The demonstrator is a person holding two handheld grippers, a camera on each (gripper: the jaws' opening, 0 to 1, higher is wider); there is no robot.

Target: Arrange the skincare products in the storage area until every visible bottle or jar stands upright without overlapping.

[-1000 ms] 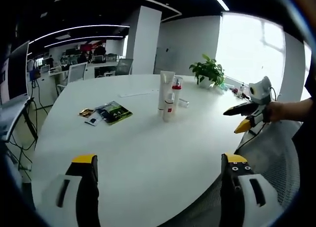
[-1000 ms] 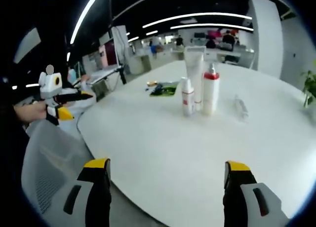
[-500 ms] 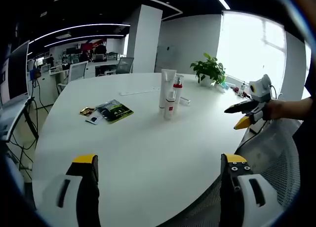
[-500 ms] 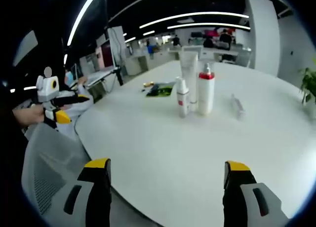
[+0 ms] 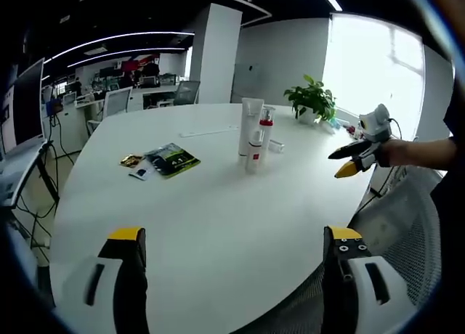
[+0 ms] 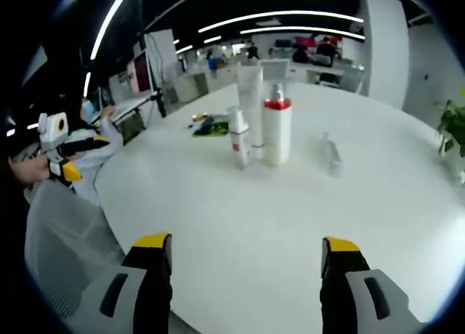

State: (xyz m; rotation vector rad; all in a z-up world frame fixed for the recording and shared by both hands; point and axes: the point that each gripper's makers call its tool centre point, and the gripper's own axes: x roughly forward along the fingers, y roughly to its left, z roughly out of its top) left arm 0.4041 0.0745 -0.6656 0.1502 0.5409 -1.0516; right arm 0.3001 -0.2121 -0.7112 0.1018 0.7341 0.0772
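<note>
Your left gripper point(image 5: 231, 250) hangs above the near edge of the round white table point(image 5: 203, 203) with its yellow-tipped jaws set wide apart and nothing between them. Your right gripper point(image 6: 245, 261) is in the same condition: jaws spread, empty, over the table edge.

The skincare products stand in a tight cluster near the middle of the table. The tall white squeeze tube point(image 6: 250, 102) is upright on its cap. The white pump bottle with a red collar point(image 6: 277, 128) stands upright just beside it. The small white bottle with a red band point(image 6: 238, 139) is upright in front of the tube, very close to both. I cannot tell whether they touch. A small clear tube point(image 6: 333, 154) lies flat on the table, apart from the cluster.

A green printed leaflet point(image 5: 171, 160) and small sachets point(image 5: 133, 165) lie further along the table. A potted green plant point(image 5: 312, 102) stands at the far edge.
</note>
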